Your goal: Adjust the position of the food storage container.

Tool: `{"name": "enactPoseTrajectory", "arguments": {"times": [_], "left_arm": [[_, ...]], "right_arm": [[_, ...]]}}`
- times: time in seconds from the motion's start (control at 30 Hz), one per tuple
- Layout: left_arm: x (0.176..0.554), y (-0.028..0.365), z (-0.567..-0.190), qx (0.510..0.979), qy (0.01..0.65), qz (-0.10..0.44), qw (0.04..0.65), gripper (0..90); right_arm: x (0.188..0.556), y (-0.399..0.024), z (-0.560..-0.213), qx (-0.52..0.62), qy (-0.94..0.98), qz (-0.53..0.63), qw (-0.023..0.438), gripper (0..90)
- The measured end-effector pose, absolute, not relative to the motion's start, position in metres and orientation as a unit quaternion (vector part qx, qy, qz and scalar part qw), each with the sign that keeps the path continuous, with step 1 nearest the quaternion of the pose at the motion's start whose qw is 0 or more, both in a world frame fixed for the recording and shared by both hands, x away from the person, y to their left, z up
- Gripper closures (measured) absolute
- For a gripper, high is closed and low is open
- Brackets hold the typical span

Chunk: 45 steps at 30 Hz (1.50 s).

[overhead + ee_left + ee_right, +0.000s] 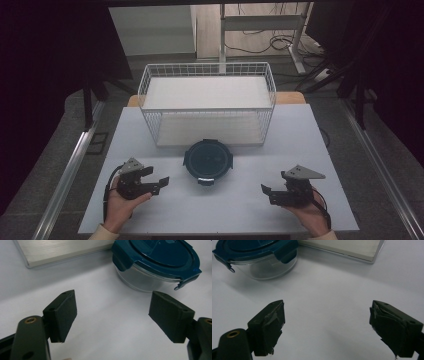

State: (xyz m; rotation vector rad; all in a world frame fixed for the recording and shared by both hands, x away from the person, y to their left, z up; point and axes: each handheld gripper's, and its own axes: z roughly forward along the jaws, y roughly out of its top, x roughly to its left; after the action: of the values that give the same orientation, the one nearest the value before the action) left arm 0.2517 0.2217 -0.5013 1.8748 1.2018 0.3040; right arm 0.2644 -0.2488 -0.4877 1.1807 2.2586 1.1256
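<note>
High view: my left gripper [161, 181] and my right gripper [266, 192] rest low on the white table [150, 210], one on each side of a round glass container [208, 161] with a dark blue clip-on lid, which stands at the centre just in front of a white wire basket [207, 102]. Both sets of jaws stand open with nothing between them, well apart from the container. Left gripper view: my pads [63, 315] are spread wide over bare table, the container [150, 277] lies ahead toward the upper right with one lid clip [186, 281] standing loose, and the basket's pale base [57, 251] sits beyond. Right gripper view: my worn pads [272, 327] are likewise open and empty, with the container [262, 267] ahead at upper left beside the basket's base [342, 248]. To take the container well, I judge both grippers should close in level and evenly on opposite sides, below the lid's rim. Nothing blocks either approach; only the basket wall close behind limits how far forward I may push.
</note>
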Motion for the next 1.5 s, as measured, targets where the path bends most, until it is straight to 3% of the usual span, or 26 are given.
{"name": "enactPoseTrajectory", "arguments": {"times": [1.03, 1.5], "left_arm": [[0.247, 0.221, -0.493, 0.758, 0.465, 0.120, 0.442, 27.2], [0.257, 0.214, -0.458, 0.757, 0.443, 0.127, 0.463, 28.3]], "right_arm": [[0.265, -0.253, -0.488, 0.415, 0.804, 0.390, 0.168, 16.2], [0.265, -0.256, -0.485, 0.412, 0.801, 0.398, 0.176, 17.4]]}}
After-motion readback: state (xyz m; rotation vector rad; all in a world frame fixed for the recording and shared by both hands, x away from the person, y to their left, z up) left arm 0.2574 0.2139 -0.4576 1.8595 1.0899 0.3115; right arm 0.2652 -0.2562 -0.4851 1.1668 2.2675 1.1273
